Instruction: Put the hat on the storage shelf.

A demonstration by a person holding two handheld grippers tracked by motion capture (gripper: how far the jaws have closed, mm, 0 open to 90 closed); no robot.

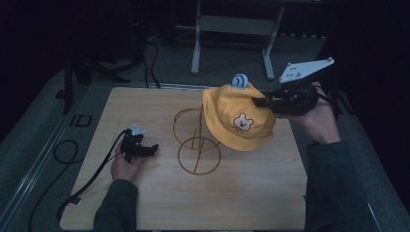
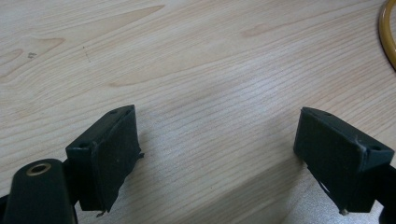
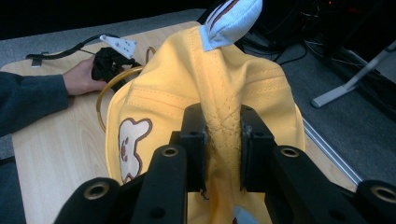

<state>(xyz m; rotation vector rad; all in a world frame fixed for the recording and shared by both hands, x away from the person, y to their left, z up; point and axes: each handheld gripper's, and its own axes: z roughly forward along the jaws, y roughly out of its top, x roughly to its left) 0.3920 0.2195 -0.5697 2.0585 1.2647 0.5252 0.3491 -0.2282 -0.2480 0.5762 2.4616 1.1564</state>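
A yellow child's hat (image 1: 237,116) with a bear patch and a small blue-white ear on top hangs at the top of a gold wire stand (image 1: 196,140) in the middle of the table. My right gripper (image 1: 258,102) is shut on the hat's crown fabric from the right; in the right gripper view a fold of yellow hat (image 3: 219,84) is pinched between the two jaws of the right gripper (image 3: 223,140). My left gripper (image 1: 151,149) rests low on the table left of the stand, open. The left gripper (image 2: 217,154) has bare wood between its jaws.
The wooden table (image 1: 145,106) has free room at the front and the left. The stand's round base ring (image 2: 387,32) lies just right of the left gripper. A black cable (image 1: 92,179) trails off the table's left front. A metal frame (image 1: 232,29) stands on the floor behind.
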